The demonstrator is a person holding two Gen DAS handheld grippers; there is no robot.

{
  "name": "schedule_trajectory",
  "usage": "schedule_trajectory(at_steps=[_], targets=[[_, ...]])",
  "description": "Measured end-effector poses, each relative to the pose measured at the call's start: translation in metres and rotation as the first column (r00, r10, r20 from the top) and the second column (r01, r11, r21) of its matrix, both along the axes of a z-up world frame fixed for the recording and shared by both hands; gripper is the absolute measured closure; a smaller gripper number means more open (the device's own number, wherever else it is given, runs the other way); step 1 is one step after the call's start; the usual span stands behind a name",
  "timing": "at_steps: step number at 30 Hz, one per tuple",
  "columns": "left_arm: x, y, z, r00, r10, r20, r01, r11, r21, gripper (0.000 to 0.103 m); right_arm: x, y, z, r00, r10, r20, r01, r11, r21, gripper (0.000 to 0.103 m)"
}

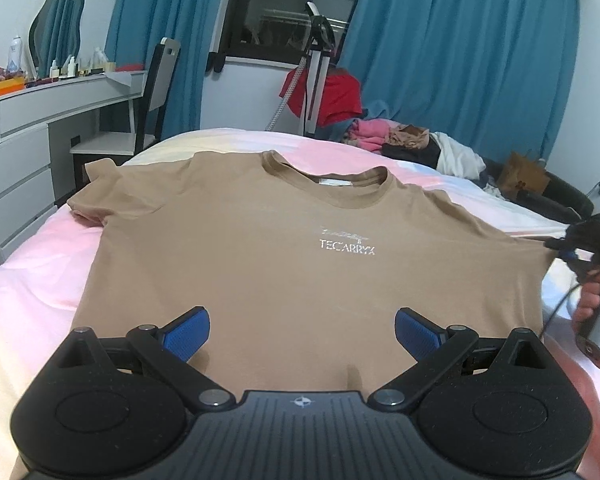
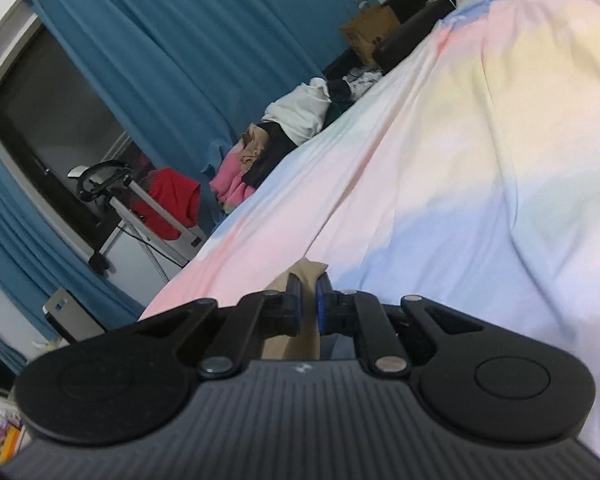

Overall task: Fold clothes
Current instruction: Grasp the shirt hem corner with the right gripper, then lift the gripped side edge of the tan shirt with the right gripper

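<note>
A tan T-shirt (image 1: 268,248) with white lettering lies spread face up on the pastel bedsheet (image 1: 28,280), collar away from me. My left gripper (image 1: 302,330) is open, its blue pads hovering over the shirt's lower hem. My right gripper (image 2: 309,292) is shut on the tan fabric (image 2: 306,276) of the shirt's right sleeve. It also shows in the left wrist view (image 1: 556,245) at the sleeve's tip, stretching it sideways.
A pile of loose clothes (image 1: 400,140) lies at the bed's far side, also in the right wrist view (image 2: 276,144). A white dresser (image 1: 28,136) and chair (image 1: 156,92) stand left. A garment steamer with a red cloth (image 1: 324,92) stands before blue curtains (image 1: 460,52).
</note>
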State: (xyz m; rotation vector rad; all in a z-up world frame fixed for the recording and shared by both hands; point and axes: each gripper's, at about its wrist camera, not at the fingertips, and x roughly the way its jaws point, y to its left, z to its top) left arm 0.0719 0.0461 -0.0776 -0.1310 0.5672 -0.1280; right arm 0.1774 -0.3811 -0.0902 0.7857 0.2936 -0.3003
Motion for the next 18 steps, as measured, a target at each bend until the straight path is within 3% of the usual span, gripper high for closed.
schedule_trajectory(at_steps=[2, 6, 8, 11, 13, 16, 17, 18], targets=[[-0.001, 0.001, 0.000, 1.000, 0.003, -0.002, -0.003, 1.000, -0.003, 0.003, -0.001, 0.005, 0.002, 0.999, 0.040, -0.012, -0.041, 0.999, -0.033, 0.092], [-0.004, 0.003, 0.002, 1.000, 0.004, 0.001, -0.004, 1.000, -0.009, 0.003, 0.004, 0.001, -0.003, 0.991, 0.132, -0.026, -0.131, 0.991, 0.027, 0.088], [-0.005, 0.003, 0.002, 1.000, 0.003, 0.002, -0.003, 1.000, -0.007, 0.003, 0.006, 0.000, -0.006, 0.984, 0.178, -0.030, -0.176, 0.983, 0.057, 0.078], [-0.005, 0.001, 0.001, 1.000, 0.000, -0.002, 0.000, 1.000, -0.003, 0.003, 0.009, -0.010, -0.023, 0.982, 0.188, 0.009, -0.186, 0.963, 0.195, 0.044], [-0.004, 0.000, 0.000, 1.000, -0.003, -0.009, 0.003, 1.000, -0.005, 0.003, 0.016, -0.022, -0.042, 0.984, 0.172, 0.045, -0.177, 0.921, 0.347, 0.041], [-0.001, 0.000, -0.002, 1.000, -0.007, -0.021, 0.007, 1.000, -0.005, 0.003, 0.025, -0.039, -0.069, 0.986, 0.139, 0.093, -0.167, 0.814, 0.557, 0.041], [0.000, -0.001, -0.003, 1.000, -0.007, -0.025, 0.007, 1.000, -0.004, 0.003, 0.028, -0.043, -0.076, 0.987, 0.122, 0.105, -0.161, 0.785, 0.599, 0.041], [0.001, -0.001, -0.004, 1.000, -0.008, -0.030, 0.008, 1.000, -0.005, 0.003, 0.032, -0.044, -0.078, 0.987, 0.108, 0.117, -0.157, 0.781, 0.604, 0.041]])
